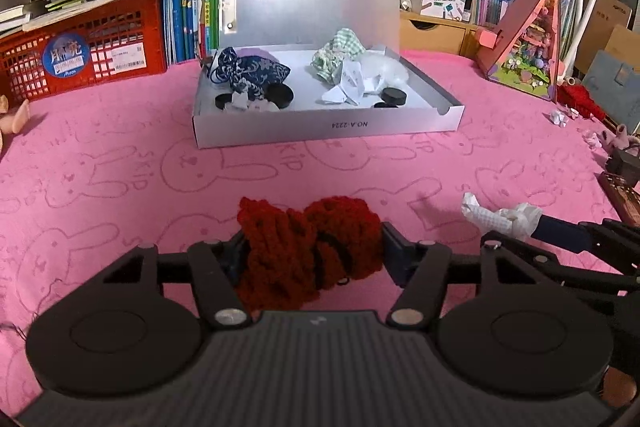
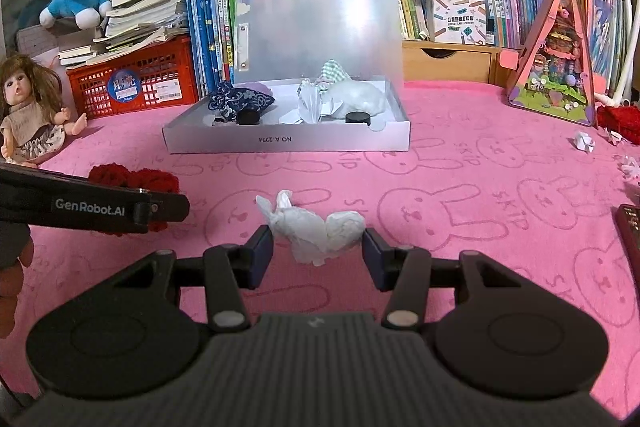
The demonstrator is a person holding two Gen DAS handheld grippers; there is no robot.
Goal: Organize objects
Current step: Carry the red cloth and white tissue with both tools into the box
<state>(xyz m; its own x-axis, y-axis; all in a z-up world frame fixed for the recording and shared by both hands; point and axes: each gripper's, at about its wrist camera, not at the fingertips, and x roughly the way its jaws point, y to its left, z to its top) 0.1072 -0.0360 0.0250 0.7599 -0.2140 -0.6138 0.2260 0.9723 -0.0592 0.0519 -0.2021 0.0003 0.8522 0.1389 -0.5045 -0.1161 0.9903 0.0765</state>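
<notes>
A red knitted yarn piece [image 1: 308, 251] sits between the fingers of my left gripper [image 1: 314, 255], which is shut on it just above the pink cloth. It also shows in the right wrist view [image 2: 132, 179] behind the left gripper's arm [image 2: 100, 207]. A crumpled white tissue [image 2: 316, 227] lies between the jaws of my right gripper [image 2: 318, 255]; the pads sit close on both sides, contact unclear. The tissue also shows in the left wrist view [image 1: 500, 217]. An open white box [image 1: 320, 129] with pouches, paper and black discs stands ahead.
A doll [image 2: 28, 115] sits at the left and a red crate [image 1: 80, 51] with books behind it. A pink triangular toy house [image 2: 556, 67] stands at the right. Small paper bits [image 2: 584, 141] lie on the pink cloth. Books line the back.
</notes>
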